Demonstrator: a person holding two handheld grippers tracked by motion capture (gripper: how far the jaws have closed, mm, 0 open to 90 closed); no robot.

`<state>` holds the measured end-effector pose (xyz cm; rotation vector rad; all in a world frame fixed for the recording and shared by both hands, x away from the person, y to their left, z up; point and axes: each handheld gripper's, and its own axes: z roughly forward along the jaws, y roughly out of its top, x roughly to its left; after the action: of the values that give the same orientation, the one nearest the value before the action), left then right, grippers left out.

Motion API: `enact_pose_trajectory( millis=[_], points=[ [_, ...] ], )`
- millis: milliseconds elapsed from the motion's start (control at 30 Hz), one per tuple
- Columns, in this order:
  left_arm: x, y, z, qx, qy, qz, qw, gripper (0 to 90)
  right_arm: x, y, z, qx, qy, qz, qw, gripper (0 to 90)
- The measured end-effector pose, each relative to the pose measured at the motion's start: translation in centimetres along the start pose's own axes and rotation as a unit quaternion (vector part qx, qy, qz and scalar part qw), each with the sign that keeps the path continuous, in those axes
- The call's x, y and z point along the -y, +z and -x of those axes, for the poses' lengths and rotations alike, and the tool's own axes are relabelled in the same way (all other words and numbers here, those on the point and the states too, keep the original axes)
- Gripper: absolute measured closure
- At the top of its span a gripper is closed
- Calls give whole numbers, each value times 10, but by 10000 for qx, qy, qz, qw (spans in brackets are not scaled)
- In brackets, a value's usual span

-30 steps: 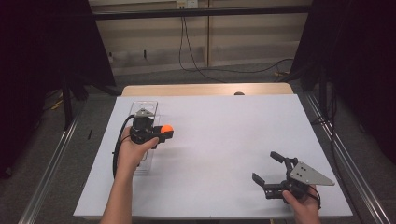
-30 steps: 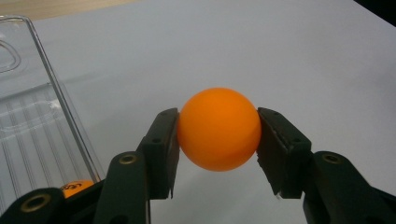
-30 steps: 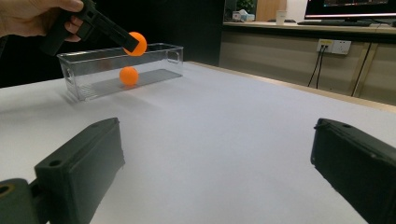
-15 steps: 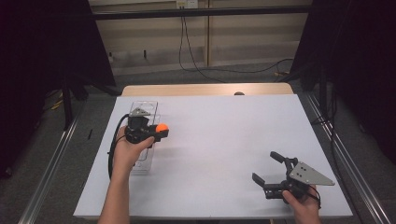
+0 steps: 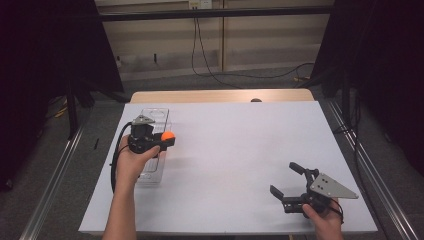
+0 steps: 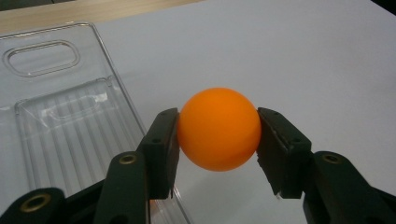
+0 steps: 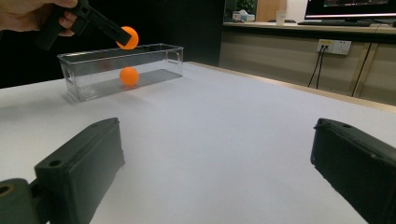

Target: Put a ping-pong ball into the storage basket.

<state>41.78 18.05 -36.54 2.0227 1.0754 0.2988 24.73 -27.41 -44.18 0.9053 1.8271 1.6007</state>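
I have the orange ball (image 6: 218, 129) pinched in my left gripper (image 5: 162, 140), one black pad on each side of its widest part, right on the ball's middle line. Taking the clear plastic bin (image 5: 150, 172) as my landmark: the ball hangs above the bin's long right-hand rim, just at its edge rather than over the centre. From the right gripper view I see a second orange ball (image 7: 129, 75) lying on the bin's floor, below and slightly to the side of the one I hold.

The ball looks like a hollow table-tennis ball, so I judge it very light, stiff but thin-walled, and smooth enough to squirt out if the pads sit off-centre. Gripping across the full width, as now, seems the safe hold; a hard squeeze could dent it. Dropped from this height it will likely bounce.

My right gripper (image 5: 290, 187) rests well away from the bin, near the table's (image 5: 240, 130) front corner, jaws wide apart with nothing between them.
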Motion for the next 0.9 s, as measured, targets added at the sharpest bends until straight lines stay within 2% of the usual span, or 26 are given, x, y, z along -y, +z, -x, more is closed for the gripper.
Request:
enact_pose_trajectory(
  millis=[433,500,600,900],
  points=[
    [1,-5,-3,-103,-2,20,9999,510,0,0,0,-11,-16,-6,10000,20],
    [1,-6,-4,-182,27,-7,9998,510,0,0,0,-13,-11,-6,10000,20],
    [1,-7,-6,-158,-13,-1,9999,509,0,0,0,-12,-21,-7,10000,20],
    [4,-9,-11,-265,-64,16,9996,510,0,0,0,-9,-19,-13,10000,20]
  ],
)
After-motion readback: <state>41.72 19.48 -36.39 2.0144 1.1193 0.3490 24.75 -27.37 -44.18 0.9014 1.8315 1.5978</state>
